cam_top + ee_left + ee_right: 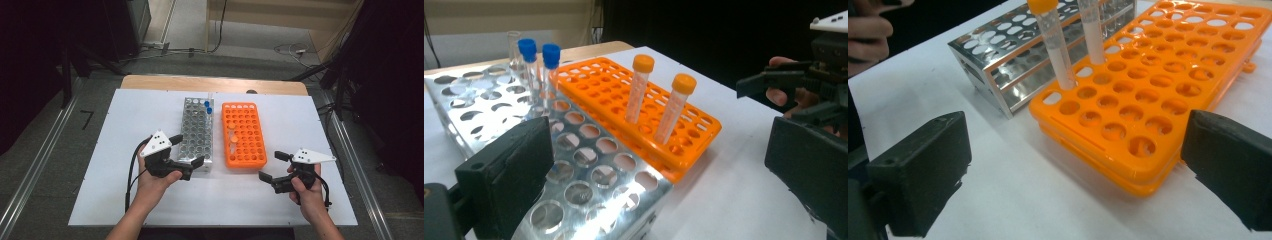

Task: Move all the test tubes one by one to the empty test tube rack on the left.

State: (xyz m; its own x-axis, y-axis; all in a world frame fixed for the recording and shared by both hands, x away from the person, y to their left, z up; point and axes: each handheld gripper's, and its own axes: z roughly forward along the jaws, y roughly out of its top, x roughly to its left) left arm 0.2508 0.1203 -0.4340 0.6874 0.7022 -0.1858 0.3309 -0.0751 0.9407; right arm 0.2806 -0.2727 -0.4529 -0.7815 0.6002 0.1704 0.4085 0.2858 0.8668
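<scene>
Currently the left gripper [189, 150] has its jaws spread wide with nothing clamped; they straddle the near corner of the steel tube rack [197, 134], one jaw at the rack's left side, the other at its near end, and whether either touches I cannot tell. The right gripper [273, 166] is also wide open and empty, hovering over the white surface [120, 165] just near-right of the orange tube rack [243, 134], apart from it.

Both racks lie side by side, long axes running away from the person, orange directly right of steel. From the left gripper, the tubes all stand beyond and upright: blue-capped tubes [540, 75] at the steel rack's far end, orange-capped tubes [659, 100] in the orange rack's left part, nearer. The right gripper looks nearer to the orange-capped pair, the left to the blue-capped; a reach goes forward along the rack's length.

Count: two racks, two blue-capped tubes, two orange-capped tubes, plus one clear uncapped tube [514, 47] behind the blue ones.
</scene>
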